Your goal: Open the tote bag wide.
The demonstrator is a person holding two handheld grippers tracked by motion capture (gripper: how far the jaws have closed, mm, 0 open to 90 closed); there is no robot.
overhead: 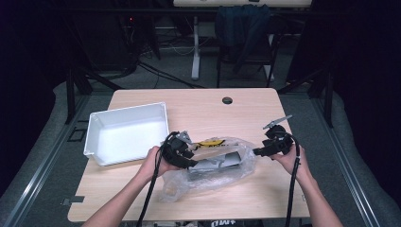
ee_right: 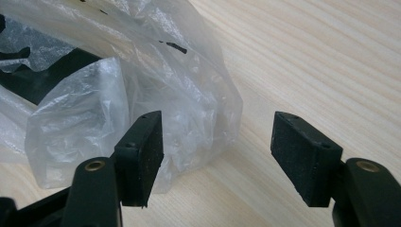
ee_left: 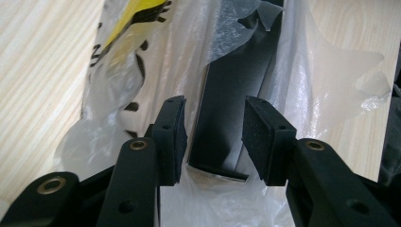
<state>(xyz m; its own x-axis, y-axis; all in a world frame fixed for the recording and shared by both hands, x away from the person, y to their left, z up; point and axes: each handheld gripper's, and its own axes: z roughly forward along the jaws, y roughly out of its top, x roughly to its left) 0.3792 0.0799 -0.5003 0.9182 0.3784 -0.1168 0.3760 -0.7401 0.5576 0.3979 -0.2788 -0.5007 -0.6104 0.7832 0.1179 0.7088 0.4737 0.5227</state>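
Left gripper (ee_left: 213, 137) sits open around the dark flat part (ee_left: 231, 104), right gripper (ee_right: 217, 156) wide open beside the plastic bag (ee_right: 142, 90); I'd pinch the bag's right end first, then pull the part out left.

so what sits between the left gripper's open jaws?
In the left gripper view, the left gripper straddles a flat black item, apparently wrapped in the clear plastic bag; jaws not yet closed on it.

Plastic bag (overhead: 213, 168) lies on the counter (overhead: 203, 106) near its 6 o'clock edge, about centre. Flat part (overhead: 215, 163) sits inside the bag, lengthwise 3 to 9 o'clock. Bin (overhead: 126, 132) stands on the counter at 10 o'clock from the bag, just beside it. Left tongs (overhead: 189, 158) at the bag's 9 o'clock end, right tongs (overhead: 257, 152) at its 3 o'clock end. Chair (overhead: 243, 33) on the floor beyond the counter's 12 o'clock edge.
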